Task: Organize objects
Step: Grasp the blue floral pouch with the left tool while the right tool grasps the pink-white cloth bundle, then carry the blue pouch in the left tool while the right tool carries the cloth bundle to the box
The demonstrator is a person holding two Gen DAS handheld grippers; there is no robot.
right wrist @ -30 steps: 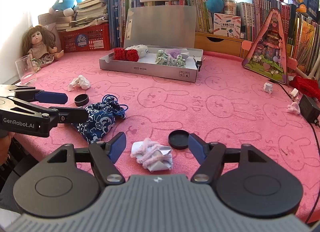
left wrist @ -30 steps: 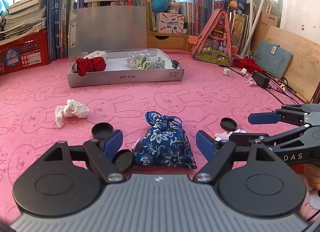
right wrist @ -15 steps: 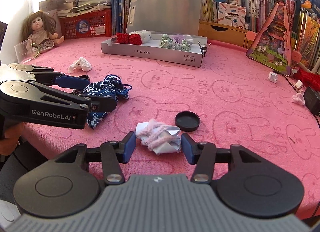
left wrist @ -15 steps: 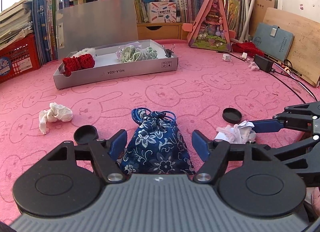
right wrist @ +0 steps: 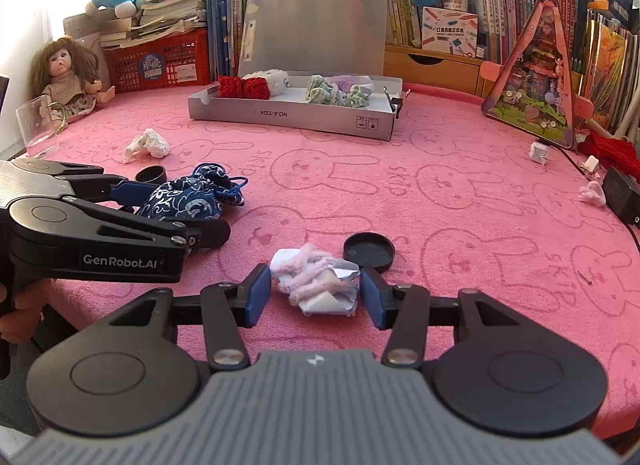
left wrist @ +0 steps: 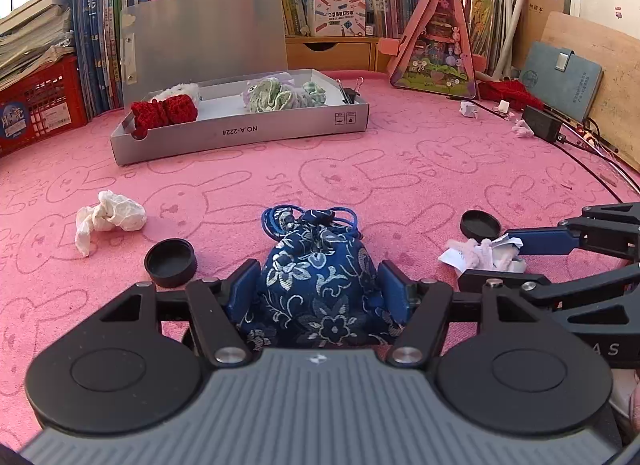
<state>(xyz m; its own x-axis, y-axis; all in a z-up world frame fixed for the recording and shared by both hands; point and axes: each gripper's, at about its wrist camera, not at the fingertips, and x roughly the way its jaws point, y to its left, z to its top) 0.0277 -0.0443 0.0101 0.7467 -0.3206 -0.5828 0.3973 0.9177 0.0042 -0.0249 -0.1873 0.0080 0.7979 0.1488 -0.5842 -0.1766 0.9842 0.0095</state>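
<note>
Left tongs [left wrist: 318,291] squeeze blue pouch [left wrist: 320,265]; right tongs [right wrist: 314,293] bracket paper wad [right wrist: 316,281].

"NO.A-2224" on grey box [left wrist: 248,131]; "GenRobot.AI" on left gripper [right wrist: 180,201]

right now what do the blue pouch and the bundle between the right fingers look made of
Blue pouch: woven fabric, apparently brocade with a slight sheen, shown by its raised pale floral pattern and soft gathered neck with cord. Bundle: fuzzy pale pink yarn or chenille on crinkled white paper, possibly with a glossy film.
</note>
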